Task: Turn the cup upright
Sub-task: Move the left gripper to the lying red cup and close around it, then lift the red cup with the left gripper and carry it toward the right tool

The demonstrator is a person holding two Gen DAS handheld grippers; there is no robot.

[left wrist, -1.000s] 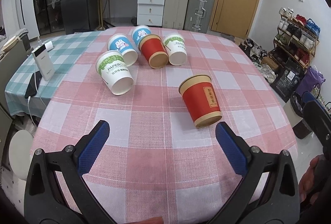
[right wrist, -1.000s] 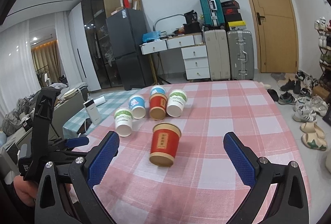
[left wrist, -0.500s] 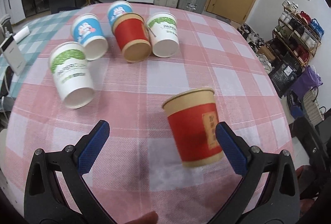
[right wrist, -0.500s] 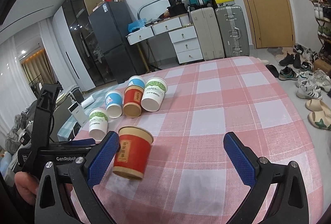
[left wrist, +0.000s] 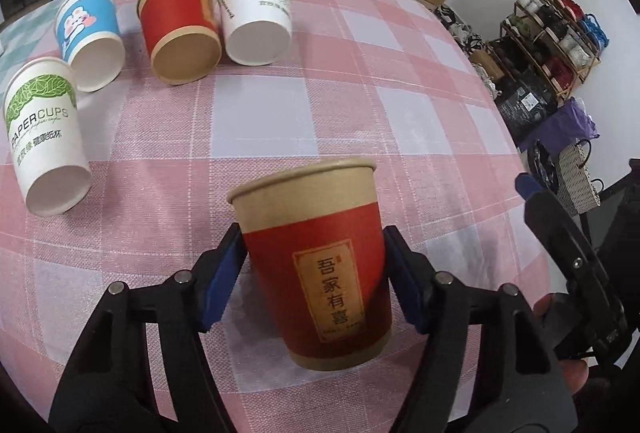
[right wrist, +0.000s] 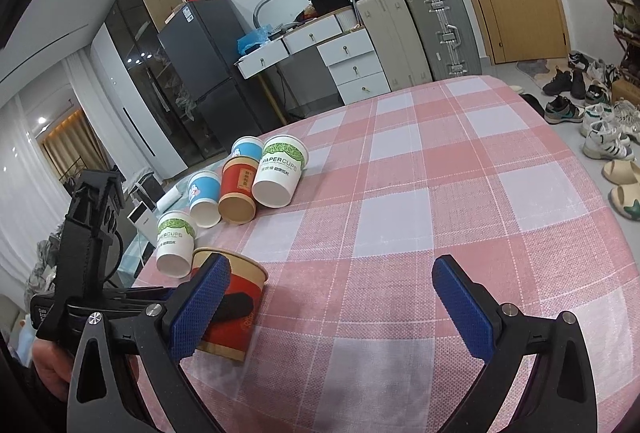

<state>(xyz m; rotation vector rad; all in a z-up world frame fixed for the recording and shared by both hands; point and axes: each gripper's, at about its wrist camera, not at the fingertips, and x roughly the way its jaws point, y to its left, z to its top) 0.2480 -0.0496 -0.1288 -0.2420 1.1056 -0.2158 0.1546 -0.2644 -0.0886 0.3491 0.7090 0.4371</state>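
A red paper cup (left wrist: 320,273) with a kraft rim and a gold label sits between the blue pads of my left gripper (left wrist: 313,245), which is shut on its sides. The cup is tilted, rim pointing away from the left wrist camera and base toward it. I cannot tell whether it touches the cloth. In the right wrist view the same red cup (right wrist: 248,285) shows at lower left, with a black finger (right wrist: 234,307) of the left gripper across it. My right gripper (right wrist: 332,285) stands open to the right of the cup, nothing between its pads.
Several other paper cups lie on their sides at the far left of the pink checked tablecloth (left wrist: 360,93): a red one (left wrist: 180,29), two blue ones (left wrist: 88,29) and two white-green ones (left wrist: 256,17). A shoe rack (left wrist: 560,29) stands beyond the table's right edge.
My left gripper moved forward onto the near red cup and went from open to shut on it. The right gripper stayed open and shifted right of the cup.
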